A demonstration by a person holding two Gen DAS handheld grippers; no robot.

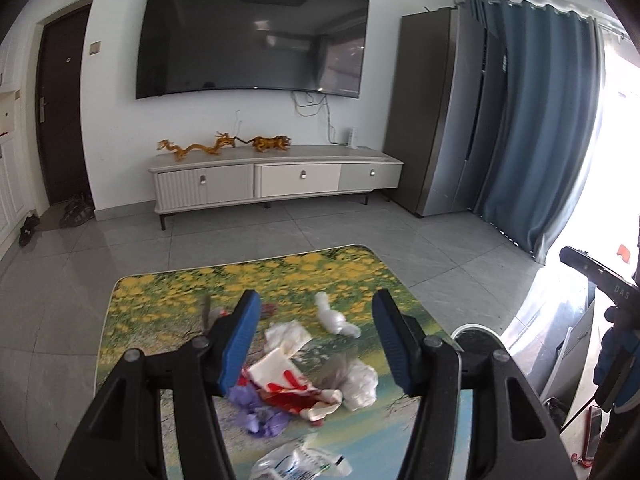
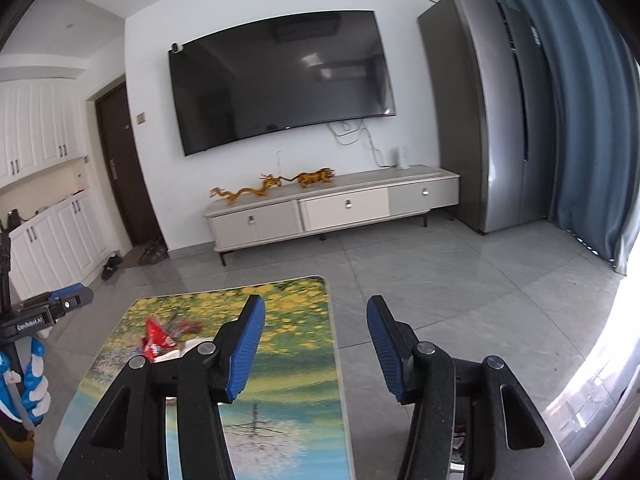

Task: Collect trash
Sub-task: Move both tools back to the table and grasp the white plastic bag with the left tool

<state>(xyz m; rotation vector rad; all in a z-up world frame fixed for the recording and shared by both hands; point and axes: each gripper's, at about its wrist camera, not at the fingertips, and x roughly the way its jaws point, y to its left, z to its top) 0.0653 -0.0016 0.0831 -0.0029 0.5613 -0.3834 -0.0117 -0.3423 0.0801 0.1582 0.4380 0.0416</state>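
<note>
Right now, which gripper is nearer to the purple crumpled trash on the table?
Left. The left gripper hangs right over the purple crumpled trash, jaws apart. The right gripper is off to the side over the table's bare part.

Left gripper open over flower-print desk, nothing between fingers. Below: red-white wrapper, purple glove, white tissue, clear bag.
</note>
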